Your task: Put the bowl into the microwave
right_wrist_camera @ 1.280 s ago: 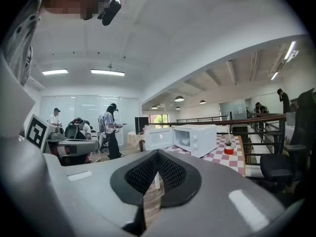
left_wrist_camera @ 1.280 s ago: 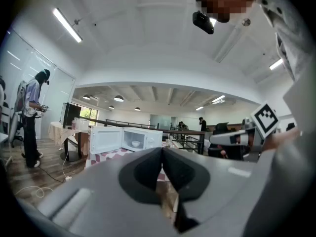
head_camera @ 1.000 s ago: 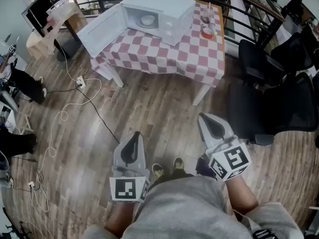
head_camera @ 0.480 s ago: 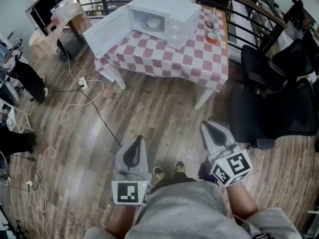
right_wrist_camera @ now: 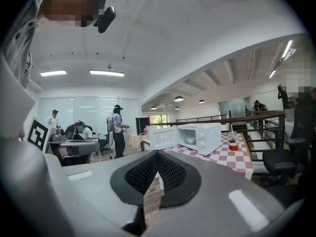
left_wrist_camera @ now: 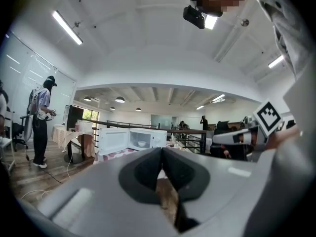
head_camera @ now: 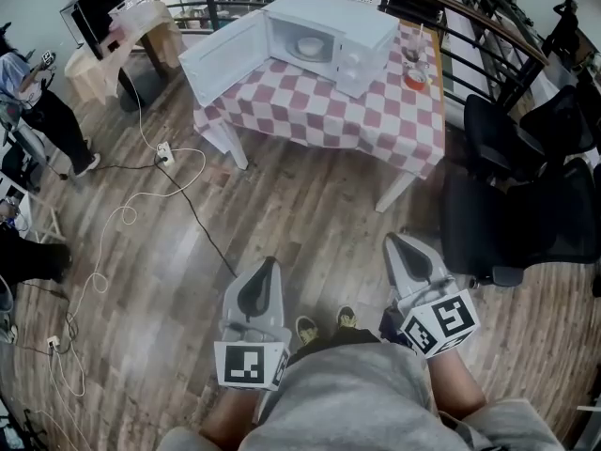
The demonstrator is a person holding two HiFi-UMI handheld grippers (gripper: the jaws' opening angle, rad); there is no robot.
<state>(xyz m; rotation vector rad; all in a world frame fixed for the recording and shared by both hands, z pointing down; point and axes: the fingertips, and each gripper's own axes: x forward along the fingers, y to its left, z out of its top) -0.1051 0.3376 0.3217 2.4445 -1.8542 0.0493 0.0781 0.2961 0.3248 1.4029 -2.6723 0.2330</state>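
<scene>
A round white bowl [head_camera: 309, 46] is seen inside the open white microwave [head_camera: 366, 22], upper centre; the grey left gripper [head_camera: 269, 264] and grey right gripper [head_camera: 394, 242] are clenched empty, bottom centre.

Left gripper [left_wrist_camera: 161, 150] jaws together, empty; bowl [left_wrist_camera: 142, 143] inside open microwave [left_wrist_camera: 159, 136] ahead.

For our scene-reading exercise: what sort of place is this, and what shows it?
Probably an open-plan office or lab floor, not a home kitchen: black office chairs stand beside the checkered table holding the microwave, a monitor sits on a side desk, and a metal railing runs behind.
</scene>
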